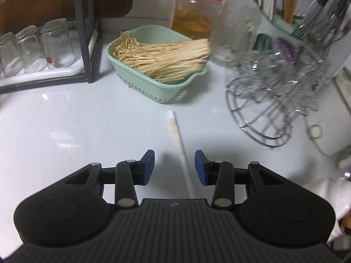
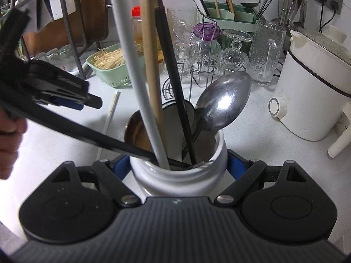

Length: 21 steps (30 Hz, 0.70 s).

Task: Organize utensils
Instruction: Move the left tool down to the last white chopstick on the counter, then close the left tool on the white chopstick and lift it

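Left wrist view: left hand-held gripper (image 1: 174, 167) open, nothing between the pads, hovering over a white chopstick (image 1: 180, 148) lying on the worktop (image 1: 65, 127); the chopstick's near end is hidden under the gripper body. Green basket (image 1: 153, 65) holds enoki mushrooms (image 1: 166, 59). Red-lidded jar (image 1: 196, 11) behind holds something amber, unclear. Glassware rack (image 1: 274, 87) is blurred.

Right wrist view: right hand-held gripper (image 2: 178, 166) clamped on a white utensil jar (image 2: 178, 175). Jar holds a metal spoon (image 2: 223, 100), white, wooden and black sticks, upper ends cut off. Left gripper enters at left edge; chopstick lies beyond the jar, partly hidden.
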### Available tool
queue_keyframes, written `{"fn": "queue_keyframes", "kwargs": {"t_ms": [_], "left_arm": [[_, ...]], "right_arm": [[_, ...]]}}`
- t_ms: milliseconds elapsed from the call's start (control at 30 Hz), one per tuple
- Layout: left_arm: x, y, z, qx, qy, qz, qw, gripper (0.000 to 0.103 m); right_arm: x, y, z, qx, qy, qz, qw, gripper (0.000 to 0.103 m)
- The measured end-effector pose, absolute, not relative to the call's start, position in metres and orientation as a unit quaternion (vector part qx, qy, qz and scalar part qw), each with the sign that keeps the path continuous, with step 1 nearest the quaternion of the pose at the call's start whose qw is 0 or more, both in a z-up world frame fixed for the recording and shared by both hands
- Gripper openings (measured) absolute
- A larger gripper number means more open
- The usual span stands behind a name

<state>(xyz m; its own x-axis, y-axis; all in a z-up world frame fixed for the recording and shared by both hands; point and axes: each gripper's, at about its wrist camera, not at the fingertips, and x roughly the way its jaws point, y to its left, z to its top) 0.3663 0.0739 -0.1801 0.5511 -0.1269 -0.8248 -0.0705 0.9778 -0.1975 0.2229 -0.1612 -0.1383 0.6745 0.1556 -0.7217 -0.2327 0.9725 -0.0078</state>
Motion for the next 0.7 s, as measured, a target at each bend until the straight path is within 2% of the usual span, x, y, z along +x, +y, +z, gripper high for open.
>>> {"fn": "queue_keyframes", "kwargs": {"t_ms": [333,633,700], "left_arm": [[0.402,0.06,-0.201,-0.062,0.486,-0.03,0.871,0.044],[0.418,0.047,-0.208,-0.008,0.498,-0.042,0.866,0.037],[0.419,0.046,-0.209,0.004,0.498,-0.043,0.866,0.028]], "right_arm": [[0.221,-0.156,-0.139,-0.041,0.391,0.078,0.916,0.09],[0.219,-0.155,-0.139,-0.033,0.39,0.059,0.918,0.09],[0.218,-0.155,-0.139,-0.032,0.388,0.058,0.919,0.09]]}}
